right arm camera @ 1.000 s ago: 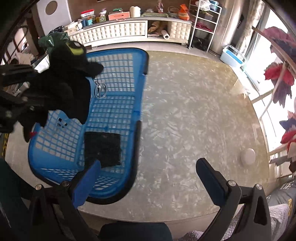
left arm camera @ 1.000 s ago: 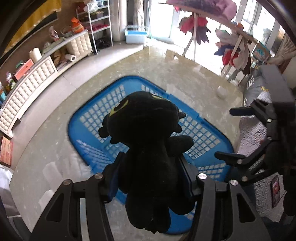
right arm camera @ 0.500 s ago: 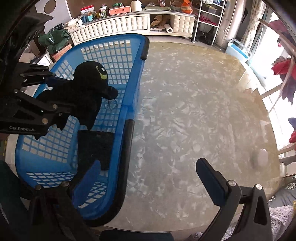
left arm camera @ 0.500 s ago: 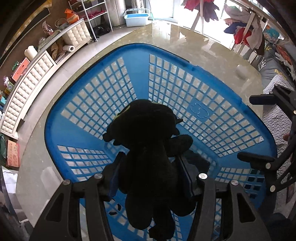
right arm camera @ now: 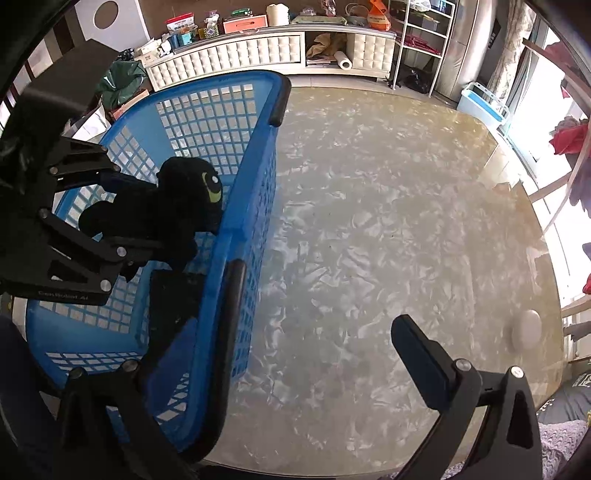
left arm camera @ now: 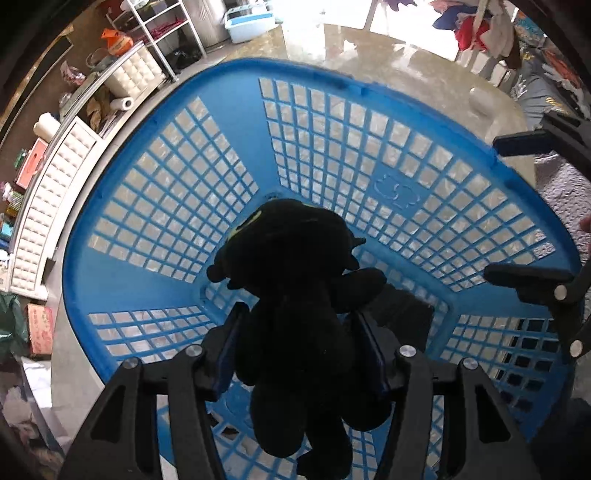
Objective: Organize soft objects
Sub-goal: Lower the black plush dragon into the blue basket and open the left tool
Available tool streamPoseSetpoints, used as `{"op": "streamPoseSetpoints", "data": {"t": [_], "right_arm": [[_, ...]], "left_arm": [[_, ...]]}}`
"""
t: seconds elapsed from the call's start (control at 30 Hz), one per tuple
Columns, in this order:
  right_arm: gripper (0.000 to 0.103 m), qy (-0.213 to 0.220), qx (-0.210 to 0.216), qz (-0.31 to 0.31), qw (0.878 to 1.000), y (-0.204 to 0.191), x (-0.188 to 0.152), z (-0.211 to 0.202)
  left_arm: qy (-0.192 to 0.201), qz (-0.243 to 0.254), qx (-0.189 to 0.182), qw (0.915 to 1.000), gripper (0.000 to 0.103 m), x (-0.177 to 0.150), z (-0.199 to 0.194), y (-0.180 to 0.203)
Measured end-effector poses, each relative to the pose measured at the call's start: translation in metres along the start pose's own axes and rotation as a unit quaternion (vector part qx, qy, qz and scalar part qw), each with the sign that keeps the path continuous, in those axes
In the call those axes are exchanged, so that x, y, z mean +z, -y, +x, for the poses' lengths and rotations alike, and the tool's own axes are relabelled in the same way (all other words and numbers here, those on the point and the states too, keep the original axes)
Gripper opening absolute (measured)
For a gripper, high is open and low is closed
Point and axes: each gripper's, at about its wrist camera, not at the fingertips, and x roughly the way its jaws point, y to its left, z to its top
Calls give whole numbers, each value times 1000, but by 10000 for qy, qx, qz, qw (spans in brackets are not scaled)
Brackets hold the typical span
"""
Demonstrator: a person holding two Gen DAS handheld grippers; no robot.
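My left gripper [left arm camera: 301,328] is shut on a black plush toy [left arm camera: 295,295] with yellow-green eyes and holds it inside the blue plastic basket [left arm camera: 177,206], above its floor. In the right wrist view the plush toy [right arm camera: 173,210] hangs in the left gripper [right arm camera: 125,210] below the basket [right arm camera: 258,155] rim. A flat black cloth [right arm camera: 173,295] lies on the basket floor under the toy; it also shows in the left wrist view [left arm camera: 406,314]. My right gripper [right arm camera: 291,343] is open and empty, with its left finger over the basket's near rim and its right finger over the table.
The basket stands on a marbled beige table [right arm camera: 388,221]. A small white round object [right arm camera: 526,334] sits near the table's right edge. White cabinets [right arm camera: 240,55] with clutter line the far wall. A clothes rack [left arm camera: 480,29] stands by the window.
My left gripper has lowered the black plush toy from above the basket down into it. The right gripper has moved closer to the basket's near rim and stays open.
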Motion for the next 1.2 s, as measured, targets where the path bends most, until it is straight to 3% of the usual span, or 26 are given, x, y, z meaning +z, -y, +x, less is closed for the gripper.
{"op": "streamPoseSetpoints", "data": {"t": [0.17,0.23,0.3,0.47,0.7,0.73,0.8,1.2], "right_arm": [[103,-56,-39,3,10000,2,6,2],[103,-78,-51,26,10000,2,7,3],[103,-72,-57,67,9999,3,8,3],[103,55,39,173,9998,-3,10,-10],[103,341,-75,93,9993,-26,13,-43],[103,374,-83,84,9992,-32,12,-45],[103,461,-108,45,9989,-45,13,-55],[103,620,29,-310,9976,-132,24,-67]], "left_arm": [[-72,-134,-149,9998,65,1,-2,-1],[13,-133,-178,9998,72,-4,-6,0],[110,-140,-118,9998,87,-3,-11,4],[300,-361,20,9989,87,-6,-27,-3],[772,-677,243,9944,88,-31,-79,-18],[848,-734,227,9934,88,-39,-89,-19],[971,-824,210,9916,103,-53,-104,-21],[1337,-1242,525,9818,103,-158,-162,-49]]}}
